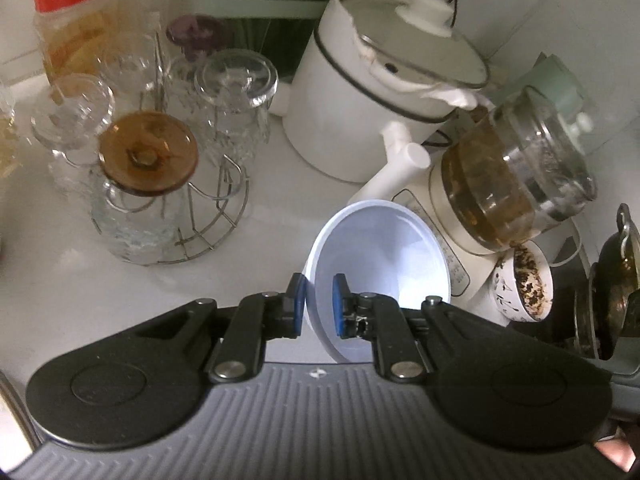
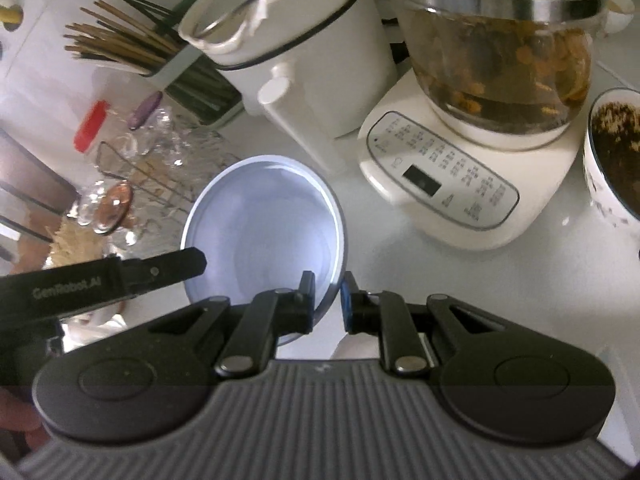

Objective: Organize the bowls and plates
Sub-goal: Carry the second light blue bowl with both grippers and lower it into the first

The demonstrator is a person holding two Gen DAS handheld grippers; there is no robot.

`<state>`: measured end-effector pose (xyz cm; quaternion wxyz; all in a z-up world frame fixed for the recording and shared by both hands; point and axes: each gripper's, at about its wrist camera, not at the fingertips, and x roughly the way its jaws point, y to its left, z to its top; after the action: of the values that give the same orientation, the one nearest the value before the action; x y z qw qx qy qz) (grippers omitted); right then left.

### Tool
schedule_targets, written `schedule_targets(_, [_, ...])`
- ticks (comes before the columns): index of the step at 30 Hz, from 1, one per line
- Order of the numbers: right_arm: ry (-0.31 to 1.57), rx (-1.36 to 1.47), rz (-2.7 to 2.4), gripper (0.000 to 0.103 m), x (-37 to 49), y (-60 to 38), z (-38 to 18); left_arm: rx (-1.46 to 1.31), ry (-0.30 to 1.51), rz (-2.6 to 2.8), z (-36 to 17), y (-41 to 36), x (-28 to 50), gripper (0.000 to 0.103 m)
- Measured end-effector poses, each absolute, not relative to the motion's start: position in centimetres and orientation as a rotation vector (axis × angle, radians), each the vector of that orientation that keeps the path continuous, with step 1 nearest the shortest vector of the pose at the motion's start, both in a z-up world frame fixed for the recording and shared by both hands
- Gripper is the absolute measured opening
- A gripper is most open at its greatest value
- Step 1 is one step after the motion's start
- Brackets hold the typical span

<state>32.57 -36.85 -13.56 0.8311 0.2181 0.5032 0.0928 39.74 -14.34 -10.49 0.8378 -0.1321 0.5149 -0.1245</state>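
1 bowl (image 1: 384, 264); L gripper (image 1: 319, 304) & R gripper (image 2: 327, 300) both clamp rim.

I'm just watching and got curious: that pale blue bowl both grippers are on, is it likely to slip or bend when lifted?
The pale blue bowl looks thin-walled and plastic, so probably light and slightly flexible. Its glossy rim, pinched by the left gripper, may be slippery. The right gripper straddles the opposite rim, which should limit tipping.

At the left edge of the right wrist view, white lettering reads "GenRobot.AI" along the black arm of the left claw (image 2: 176, 268). The kettle base (image 2: 460, 188) carries small rows of print on its panel, too blurred to read.
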Motion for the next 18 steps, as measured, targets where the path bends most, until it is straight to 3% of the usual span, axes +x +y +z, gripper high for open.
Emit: schedule_targets(18, [0.945,0.417,0.208,0.016,27.5,-33.2,-9.1,-0.294,0.989,-0.291,-6.6,-10.5,33.2,0.017])
